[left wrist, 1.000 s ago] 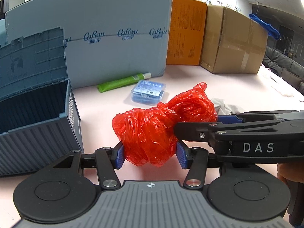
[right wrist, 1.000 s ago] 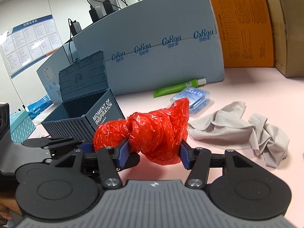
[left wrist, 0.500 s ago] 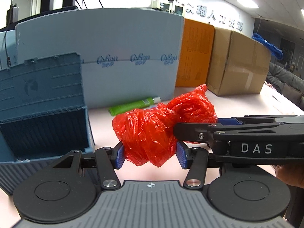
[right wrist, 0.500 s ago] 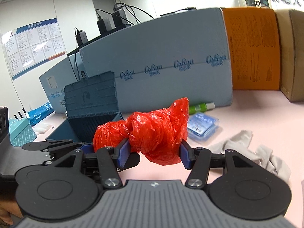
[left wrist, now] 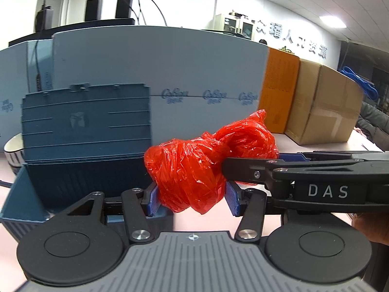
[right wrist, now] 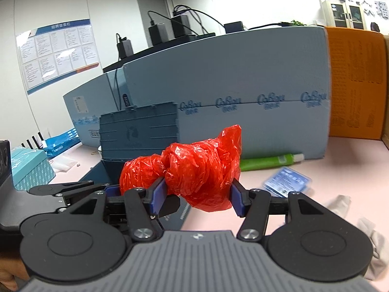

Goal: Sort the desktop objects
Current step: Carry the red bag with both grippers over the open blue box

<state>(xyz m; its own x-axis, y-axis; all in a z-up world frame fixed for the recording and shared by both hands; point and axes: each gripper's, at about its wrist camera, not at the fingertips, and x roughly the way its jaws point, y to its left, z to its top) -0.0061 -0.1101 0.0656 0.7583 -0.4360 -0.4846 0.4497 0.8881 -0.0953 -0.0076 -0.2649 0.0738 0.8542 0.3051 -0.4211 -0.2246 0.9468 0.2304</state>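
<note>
Behind everything stands the pale blue foam board [right wrist: 226, 90] printed "CoBou", with the open blue storage crate [left wrist: 80, 146] in front of it. You hold both tools side by side above the pink desk [right wrist: 340, 155], tilted slightly downward. Your left gripper [left wrist: 192, 196] and right gripper [right wrist: 199, 196], marked "DAS", each clamp one end of the crumpled red plastic bag [left wrist: 206, 165], its long axis running crosswise between them.

Both wrist views close, forward-facing; share red bag [left wrist: 194, 170], blue crate [right wrist: 138, 131].
</note>
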